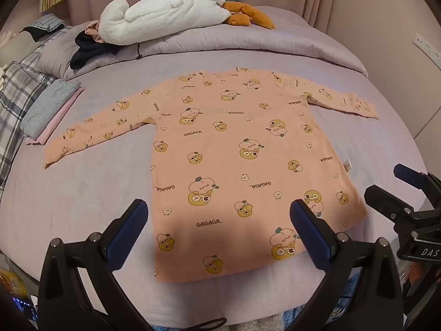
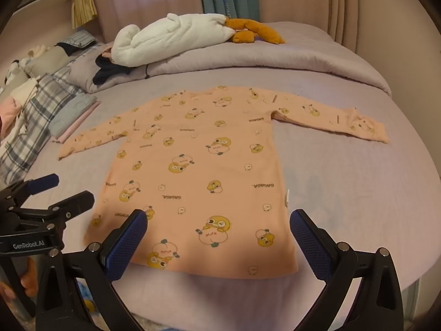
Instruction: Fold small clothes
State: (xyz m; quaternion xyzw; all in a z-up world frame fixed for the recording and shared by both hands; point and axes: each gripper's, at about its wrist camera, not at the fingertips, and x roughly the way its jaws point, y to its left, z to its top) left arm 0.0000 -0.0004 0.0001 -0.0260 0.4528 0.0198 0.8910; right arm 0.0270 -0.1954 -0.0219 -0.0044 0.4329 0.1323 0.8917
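Observation:
A small peach long-sleeved shirt (image 1: 226, 151) with yellow cartoon prints lies flat on the lilac bed, sleeves spread out, hem toward me; it also shows in the right wrist view (image 2: 198, 171). My left gripper (image 1: 217, 212) is open and empty, held above the hem. My right gripper (image 2: 217, 220) is open and empty, also above the hem. The right gripper shows at the right edge of the left wrist view (image 1: 397, 184), and the left gripper at the left edge of the right wrist view (image 2: 63, 190).
A folded grey and pink stack (image 1: 46, 110) lies left of the shirt. A rolled lilac duvet (image 1: 248, 44) with a white and orange plush (image 1: 165, 13) and dark clothes (image 1: 91, 49) lies behind. Plaid bedding (image 1: 19, 91) is at the left. A wall (image 1: 399, 27) is at the right.

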